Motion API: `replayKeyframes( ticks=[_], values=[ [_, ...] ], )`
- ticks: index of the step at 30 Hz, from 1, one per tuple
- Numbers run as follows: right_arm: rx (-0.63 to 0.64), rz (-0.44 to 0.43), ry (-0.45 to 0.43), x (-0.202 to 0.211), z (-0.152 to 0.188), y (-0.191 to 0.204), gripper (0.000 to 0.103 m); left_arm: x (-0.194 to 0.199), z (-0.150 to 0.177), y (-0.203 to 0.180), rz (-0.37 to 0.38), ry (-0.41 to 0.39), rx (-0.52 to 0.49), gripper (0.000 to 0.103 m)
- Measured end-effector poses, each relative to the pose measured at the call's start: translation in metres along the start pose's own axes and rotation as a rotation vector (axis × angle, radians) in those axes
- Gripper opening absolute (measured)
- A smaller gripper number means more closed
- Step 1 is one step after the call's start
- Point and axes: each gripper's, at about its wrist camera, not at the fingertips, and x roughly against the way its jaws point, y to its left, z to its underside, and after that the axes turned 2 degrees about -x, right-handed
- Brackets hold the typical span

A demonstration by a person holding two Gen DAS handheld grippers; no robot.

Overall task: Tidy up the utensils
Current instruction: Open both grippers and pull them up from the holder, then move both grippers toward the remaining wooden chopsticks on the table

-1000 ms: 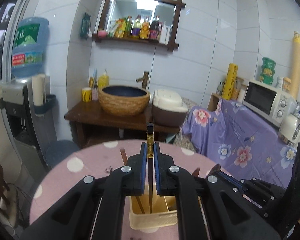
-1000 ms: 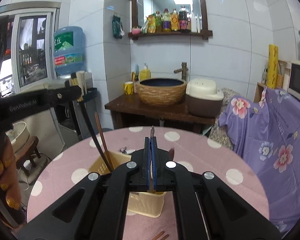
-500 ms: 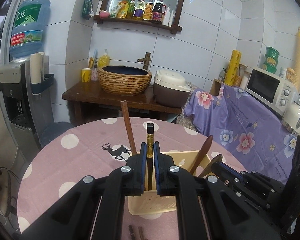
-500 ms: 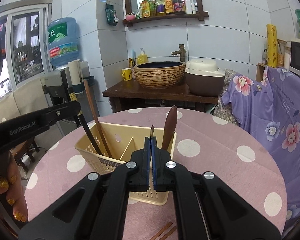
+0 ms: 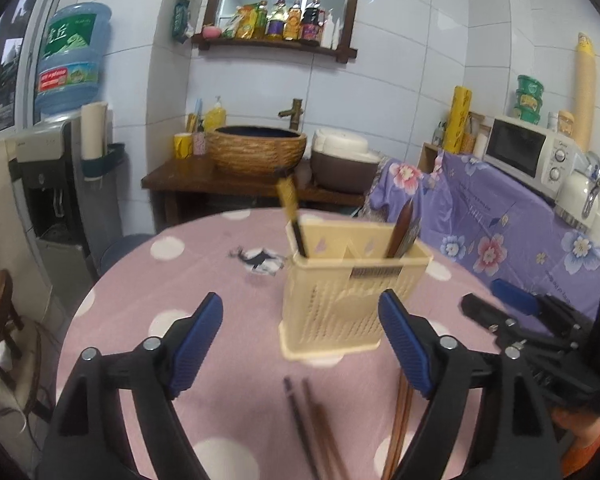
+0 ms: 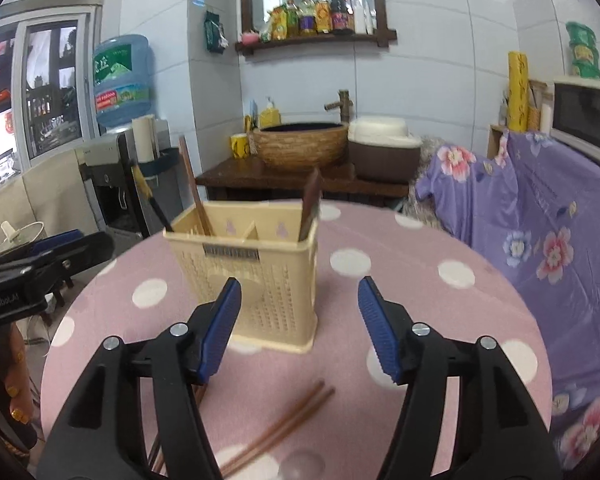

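Cream caddy point(image 5: 352, 288) stands beyond both just-parted, empty tongs point(image 5: 300, 340) point(image 6: 298, 324), apparently untouched.

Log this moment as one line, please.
left gripper: jaws just opened, empty | right gripper: same | cream plastic utensil basket: holds utensils | brown wooden chopsticks: on table

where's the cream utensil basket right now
The cream utensil basket stands mid-table on the pink dotted tablecloth, just beyond loose chopsticks.
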Motion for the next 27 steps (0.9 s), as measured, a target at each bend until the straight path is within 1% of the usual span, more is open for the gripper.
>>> replayKeyframes(
  ticks=[4, 6, 9, 12, 15, 18, 24, 27],
  values=[
    [-0.036, 0.054, 0.059, 0.009, 0.033, -0.015, 0.061, 0.002, 0.032, 0.016, -0.013, 0.063, 0.049, 0.081],
    [-0.066, 0.082, 0.11, 0.008, 0.051, -0.025, 0.061, 0.002, 0.048, 0.022, -0.026, 0.092, 0.059, 0.081],
    [-0.131, 0.091, 0.193, 0.004, 0.074, -0.039, 0.061, -0.001, 0.067, 0.027, -0.039, 0.138, 0.06, 0.08],
    [-0.154, 0.1, 0.248, -0.002, 0.091, -0.037, 0.061, -0.004, 0.081, 0.027, -0.037, 0.175, 0.06, 0.08],
    [-0.179, 0.106, 0.302, -0.01, 0.106, -0.028, 0.061, -0.006, 0.091, 0.025, -0.03, 0.195, 0.064, 0.08],
    [-0.193, 0.114, 0.335, -0.019, 0.114, -0.016, 0.061, -0.008, 0.095, 0.021, -0.018, 0.206, 0.059, 0.08],
    [-0.149, 0.161, 0.392, -0.036, 0.124, 0.008, 0.061, -0.007, 0.096, 0.019, -0.016, 0.206, 0.044, 0.08],
    [-0.117, 0.175, 0.391, -0.039, 0.125, 0.013, 0.062, -0.01, 0.099, 0.02, -0.02, 0.221, 0.042, 0.08]
  ],
)
